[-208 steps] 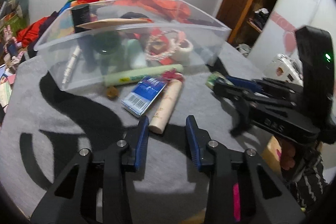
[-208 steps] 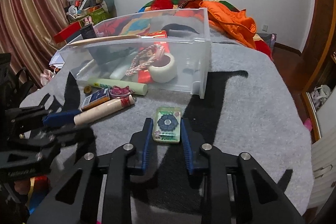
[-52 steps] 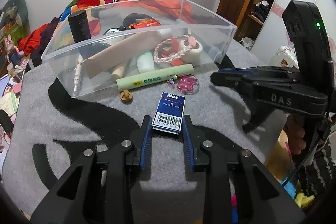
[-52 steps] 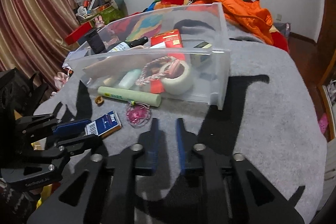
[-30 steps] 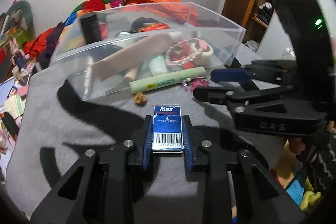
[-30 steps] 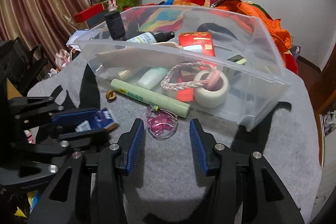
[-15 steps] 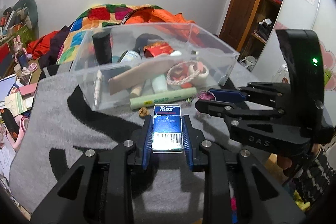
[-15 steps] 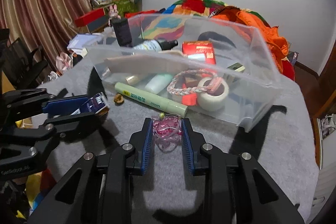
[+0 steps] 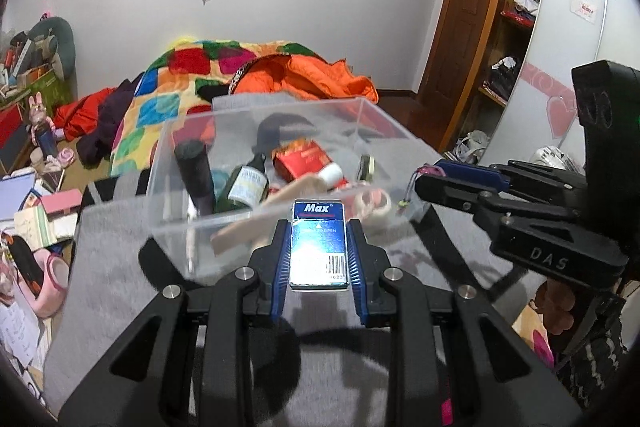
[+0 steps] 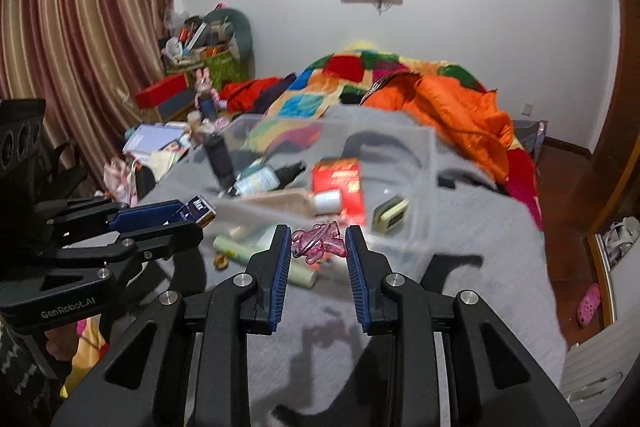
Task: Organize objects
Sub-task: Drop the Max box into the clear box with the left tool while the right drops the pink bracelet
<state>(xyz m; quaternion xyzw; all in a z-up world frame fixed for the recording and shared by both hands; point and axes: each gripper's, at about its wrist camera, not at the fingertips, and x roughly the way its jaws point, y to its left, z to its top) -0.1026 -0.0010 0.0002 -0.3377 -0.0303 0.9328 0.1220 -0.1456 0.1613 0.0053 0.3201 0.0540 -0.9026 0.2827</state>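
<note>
My left gripper (image 9: 319,233) is shut on a blue Max staples box (image 9: 319,243) and holds it in the air in front of the clear plastic bin (image 9: 256,115). My right gripper (image 10: 318,241) is shut on a pink plastic hair clip (image 10: 318,245), also lifted, just before the bin's (image 10: 424,155) near wall. The bin holds a red box (image 9: 302,159), a green bottle (image 9: 246,189), a black cylinder (image 9: 196,179), a tape roll (image 9: 372,203) and more. The right gripper shows in the left wrist view (image 9: 430,175), the left gripper in the right wrist view (image 10: 200,215).
A pale green tube (image 10: 264,259) and a small brown object (image 10: 220,261) lie on the grey cloth (image 9: 120,267) in front of the bin. A bed with a colourful quilt (image 9: 192,75) and orange duvet (image 10: 460,111) lies behind. Clutter (image 9: 36,211) sits on the floor at left.
Both grippers have risen from the cloth with their objects and moved toward the bin. The right gripper closed on the pink clip about half a second ago.
</note>
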